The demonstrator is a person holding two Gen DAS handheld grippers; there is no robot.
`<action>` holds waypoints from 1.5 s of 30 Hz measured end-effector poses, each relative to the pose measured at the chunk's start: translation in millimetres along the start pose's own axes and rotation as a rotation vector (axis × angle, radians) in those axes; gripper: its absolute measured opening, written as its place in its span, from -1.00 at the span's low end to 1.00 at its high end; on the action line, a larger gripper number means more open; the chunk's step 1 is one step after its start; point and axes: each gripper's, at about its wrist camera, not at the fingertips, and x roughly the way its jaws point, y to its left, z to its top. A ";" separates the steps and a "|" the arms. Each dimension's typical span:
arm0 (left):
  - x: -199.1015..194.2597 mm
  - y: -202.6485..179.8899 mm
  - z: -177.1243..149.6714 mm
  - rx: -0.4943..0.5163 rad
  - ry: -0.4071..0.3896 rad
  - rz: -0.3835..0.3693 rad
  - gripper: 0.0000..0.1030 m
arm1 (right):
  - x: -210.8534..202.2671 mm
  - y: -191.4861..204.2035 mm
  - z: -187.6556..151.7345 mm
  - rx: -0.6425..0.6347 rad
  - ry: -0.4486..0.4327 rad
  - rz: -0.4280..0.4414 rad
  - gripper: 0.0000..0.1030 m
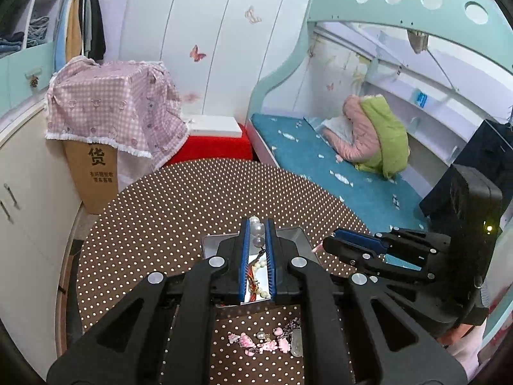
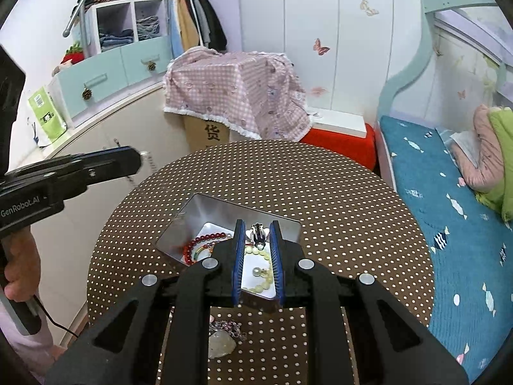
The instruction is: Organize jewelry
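Observation:
My left gripper (image 1: 257, 224) is shut on a short string of white pearls (image 1: 256, 228), held above an open metal tin (image 1: 210, 245). The tin (image 2: 198, 211) holds a red bead bracelet (image 2: 205, 240) and a pale yellow bead bracelet (image 2: 256, 253). Over it, my right gripper (image 2: 258, 224) is shut on a small dark-and-silver charm (image 2: 258, 232). The left gripper (image 2: 138, 157) shows at the left with a pearl at its tip. The right gripper (image 1: 330, 243) shows side-on beside the tin. Pink charms (image 1: 261, 345) and a clear stone pendant (image 2: 221, 343) lie on the near table.
The round table (image 1: 192, 199) wears a brown polka-dot cloth. Behind it are a cardboard box under pink checked fabric (image 1: 112, 109), a red stool (image 1: 211, 147), white cupboards at the left and a bed with a teal cover (image 1: 320, 166) at the right. A hand (image 2: 19, 266) grips the left tool.

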 end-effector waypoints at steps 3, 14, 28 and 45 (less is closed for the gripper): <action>16.5 6.0 -6.0 -0.015 0.064 0.033 -0.80 | 7.5 1.3 0.5 0.001 0.023 -0.028 -0.42; 44.5 27.1 -25.6 -0.062 0.168 0.048 -0.77 | 9.2 -12.6 -8.7 0.056 0.051 -0.065 -0.11; 37.1 31.2 -39.4 -0.060 0.168 0.068 -0.29 | 1.9 -12.0 -22.9 0.069 0.058 -0.079 0.05; 21.6 40.7 -128.8 -0.101 0.265 0.067 -0.05 | 20.0 22.3 -93.3 0.065 0.229 0.015 0.15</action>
